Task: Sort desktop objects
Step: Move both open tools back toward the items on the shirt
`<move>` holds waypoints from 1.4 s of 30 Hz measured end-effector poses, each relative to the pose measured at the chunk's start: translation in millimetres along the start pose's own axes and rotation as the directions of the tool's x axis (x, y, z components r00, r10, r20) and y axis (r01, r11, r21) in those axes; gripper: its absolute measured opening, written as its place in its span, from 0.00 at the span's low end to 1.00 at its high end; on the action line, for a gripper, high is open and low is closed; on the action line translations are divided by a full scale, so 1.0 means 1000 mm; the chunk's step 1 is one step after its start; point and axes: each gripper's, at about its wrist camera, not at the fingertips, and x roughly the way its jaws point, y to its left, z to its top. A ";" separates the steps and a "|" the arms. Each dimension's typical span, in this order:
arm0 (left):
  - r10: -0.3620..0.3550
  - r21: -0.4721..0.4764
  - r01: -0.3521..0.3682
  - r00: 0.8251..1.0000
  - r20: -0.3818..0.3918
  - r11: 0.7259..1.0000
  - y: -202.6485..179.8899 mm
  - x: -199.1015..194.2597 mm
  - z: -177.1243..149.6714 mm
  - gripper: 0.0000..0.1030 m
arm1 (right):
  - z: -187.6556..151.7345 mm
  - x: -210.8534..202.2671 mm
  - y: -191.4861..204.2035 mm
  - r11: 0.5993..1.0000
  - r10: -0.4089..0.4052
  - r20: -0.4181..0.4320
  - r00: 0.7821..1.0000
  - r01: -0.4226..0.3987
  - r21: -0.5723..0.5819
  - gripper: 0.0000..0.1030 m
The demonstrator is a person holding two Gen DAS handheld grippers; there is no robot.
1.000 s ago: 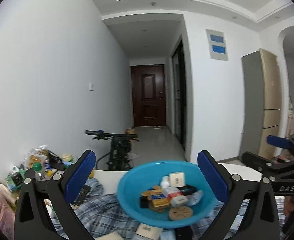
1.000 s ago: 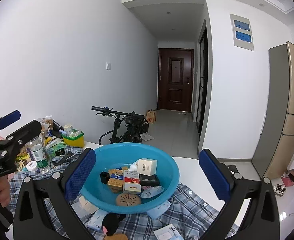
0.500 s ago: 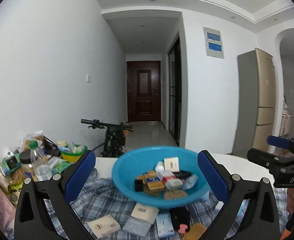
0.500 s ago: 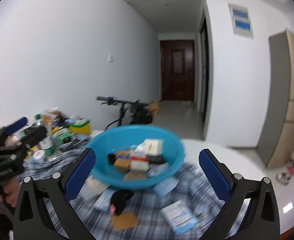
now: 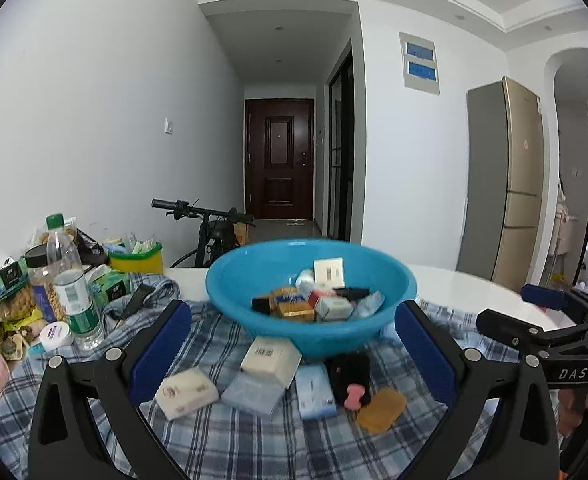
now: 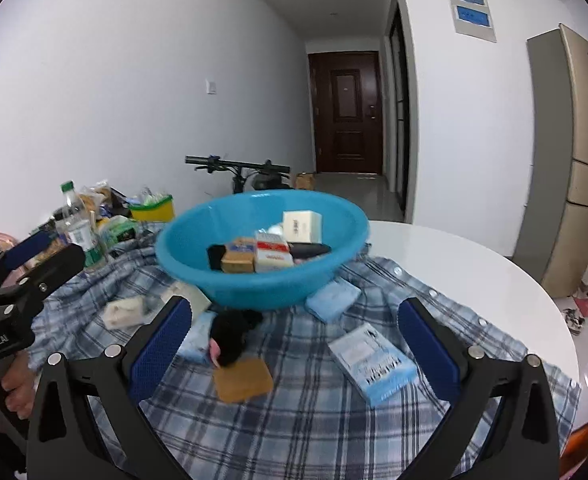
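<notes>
Legible markings, two in all. Left wrist view, at 4 o'clock: white letters "DAS" on the black body of the right claw [image 5: 542,312]. Right wrist view, at 8 o'clock: white lettering "GenRobot.AI" on the black body of the left claw [image 6: 33,256]. Print on the boxes in the blue basin [image 5: 229,304] and on the bottle [image 5: 67,276] label — blurred, not readable.
</notes>
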 end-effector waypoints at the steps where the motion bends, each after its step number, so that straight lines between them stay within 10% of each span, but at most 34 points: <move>1: 0.002 0.006 -0.002 1.000 -0.001 1.000 -0.001 0.000 -0.004 1.00 | -0.006 -0.001 0.000 1.000 -0.004 0.001 1.000 0.004 -0.003 1.00; 16: -0.006 -0.013 0.004 0.987 -0.159 1.000 0.001 0.020 -0.050 1.00 | -0.042 0.012 -0.004 0.998 -0.022 -0.082 0.996 0.027 0.051 1.00; 33: -0.029 -0.059 0.002 0.882 -0.469 0.998 0.005 0.061 -0.086 1.00 | -0.072 0.044 -0.014 0.995 -0.053 -0.335 0.941 0.078 0.061 1.00; 42: -0.037 -0.063 0.006 0.867 -0.497 0.998 0.005 0.064 -0.092 1.00 | -0.079 0.049 -0.012 0.996 -0.054 -0.367 0.929 0.077 0.047 1.00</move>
